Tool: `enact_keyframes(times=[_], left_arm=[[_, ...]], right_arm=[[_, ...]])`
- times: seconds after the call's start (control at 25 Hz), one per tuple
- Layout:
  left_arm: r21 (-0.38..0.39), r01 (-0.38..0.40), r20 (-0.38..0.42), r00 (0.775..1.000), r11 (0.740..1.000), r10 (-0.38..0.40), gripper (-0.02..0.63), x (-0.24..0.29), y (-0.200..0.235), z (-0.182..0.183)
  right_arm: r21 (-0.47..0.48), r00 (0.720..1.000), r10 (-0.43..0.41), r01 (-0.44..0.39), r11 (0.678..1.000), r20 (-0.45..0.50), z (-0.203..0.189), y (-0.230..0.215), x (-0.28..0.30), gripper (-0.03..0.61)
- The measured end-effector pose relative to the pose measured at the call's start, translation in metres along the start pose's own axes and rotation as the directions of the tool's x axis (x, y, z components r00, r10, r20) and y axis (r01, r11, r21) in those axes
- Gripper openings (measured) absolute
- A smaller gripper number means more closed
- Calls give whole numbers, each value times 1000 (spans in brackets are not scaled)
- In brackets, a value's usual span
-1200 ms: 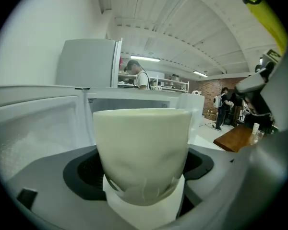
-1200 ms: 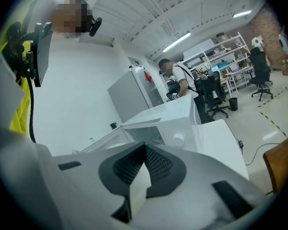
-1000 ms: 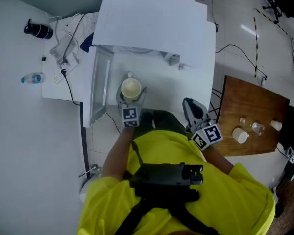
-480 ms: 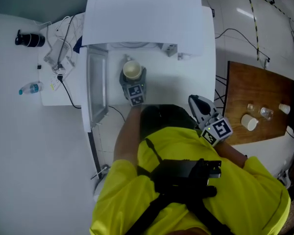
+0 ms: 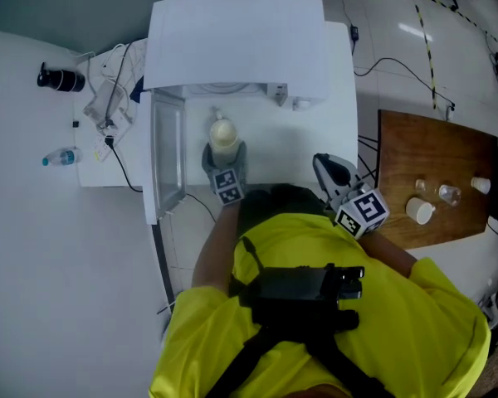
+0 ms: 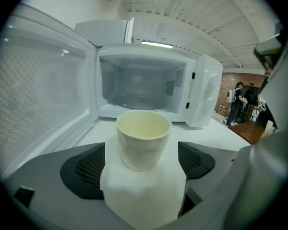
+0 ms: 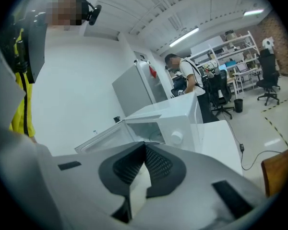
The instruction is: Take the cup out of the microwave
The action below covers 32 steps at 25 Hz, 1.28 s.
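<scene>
Your left gripper (image 6: 141, 164) straddles the cup (image 6: 143, 138), and its jaws are opening. The pads stand just clear of the wall on either side, so nothing is pinched. The cup stands upright on the white table (image 6: 209, 138) in front of the microwave (image 6: 201, 97), outside the cavity. The door (image 6: 38, 90) hangs open at the left. Your right gripper (image 7: 143, 164) is off to the side, its jaws closed together on nothing.

The cup looks small, pale and empty, so it is likely light; I cannot tell paper from ceramic. Either way, its smooth tapered wall would probably slip out of a loose squeeze, and a thin wall could buckle under a hard one. If you must take it up, grip across the middle of the wall with pads on opposite sides, below the rim — not by the lip. Being so light, it could tip if a pad brushes it, so any retreat should run straight back along the jaws.
</scene>
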<state>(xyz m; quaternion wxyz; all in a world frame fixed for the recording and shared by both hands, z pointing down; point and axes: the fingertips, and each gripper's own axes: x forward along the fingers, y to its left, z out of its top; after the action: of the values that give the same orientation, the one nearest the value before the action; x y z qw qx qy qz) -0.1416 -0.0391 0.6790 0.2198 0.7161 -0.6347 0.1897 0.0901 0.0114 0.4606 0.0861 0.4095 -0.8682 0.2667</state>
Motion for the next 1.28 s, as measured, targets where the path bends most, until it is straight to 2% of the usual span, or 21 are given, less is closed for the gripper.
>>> enact_keyframes(times=[0.08, 0.2, 0.24, 0.28, 0.4, 0.48, 0.52, 0.6, 0.64, 0.68, 0.84, 0.88, 0.96, 1.16, 1.28], left_arm=[[2, 29, -1, 1000, 1000, -29, 446, -47, -8, 16], [32, 70, 84, 994, 997, -72, 144, -127, -14, 79], [35, 70, 123, 990, 997, -73, 17, -152, -11, 106], [38, 66, 161, 984, 997, -71, -5, -173, -5, 132], [18, 43, 264, 963, 999, -47, -5, -228, 19, 200], [-32, 22, 322, 947, 999, -10, -5, -261, 35, 241], [-50, 24, 364, 931, 998, -4, -5, -277, 41, 262], [-38, 47, 454, 891, 998, -25, -5, -303, 43, 298], [-23, 56, 479, 877, 998, -38, -5, -308, 42, 308], [-13, 63, 486, 873, 998, -49, -5, -309, 43, 312], [-40, 65, 425, 904, 997, -42, -5, -290, 53, 295], [-31, 56, 421, 906, 998, -37, -5, -288, 54, 292], [-5, 62, 433, 900, 998, -54, -5, -289, 54, 293], [1, 90, 459, 885, 996, -80, -5, -288, 60, 302], [-17, 110, 450, 888, 994, -91, -5, -281, 63, 299]], right_arm=[[-12, 1000, -6, 6, 1000, 25, 16, 1, 2, 5], [-48, 997, -2, 6, 999, 81, 46, 9, 7, 5], [-66, 995, 6, 1, 998, 103, 58, 14, 9, 5], [-83, 992, 18, -8, 997, 123, 69, 20, 12, 5], [-124, 981, 68, -46, 991, 181, 106, 46, 18, 5], [-173, 969, 94, -55, 983, 230, 133, 68, 13, 5], [-198, 962, 102, -52, 979, 253, 144, 78, 9, 5], [-235, 953, 109, -41, 971, 283, 158, 93, 0, 3], [-247, 951, 106, -33, 968, 289, 162, 98, -3, 3], [-254, 952, 102, -26, 967, 290, 162, 100, -4, 3], [-252, 953, 71, 6, 968, 295, 162, 102, -3, 3], [-254, 951, 65, 15, 967, 303, 164, 103, -4, 3], [-261, 947, 54, 33, 965, 317, 167, 105, -4, 3], [-264, 939, 38, 57, 963, 341, 173, 112, -2, 3], [-270, 937, 31, 68, 961, 347, 171, 116, -3, 3]])
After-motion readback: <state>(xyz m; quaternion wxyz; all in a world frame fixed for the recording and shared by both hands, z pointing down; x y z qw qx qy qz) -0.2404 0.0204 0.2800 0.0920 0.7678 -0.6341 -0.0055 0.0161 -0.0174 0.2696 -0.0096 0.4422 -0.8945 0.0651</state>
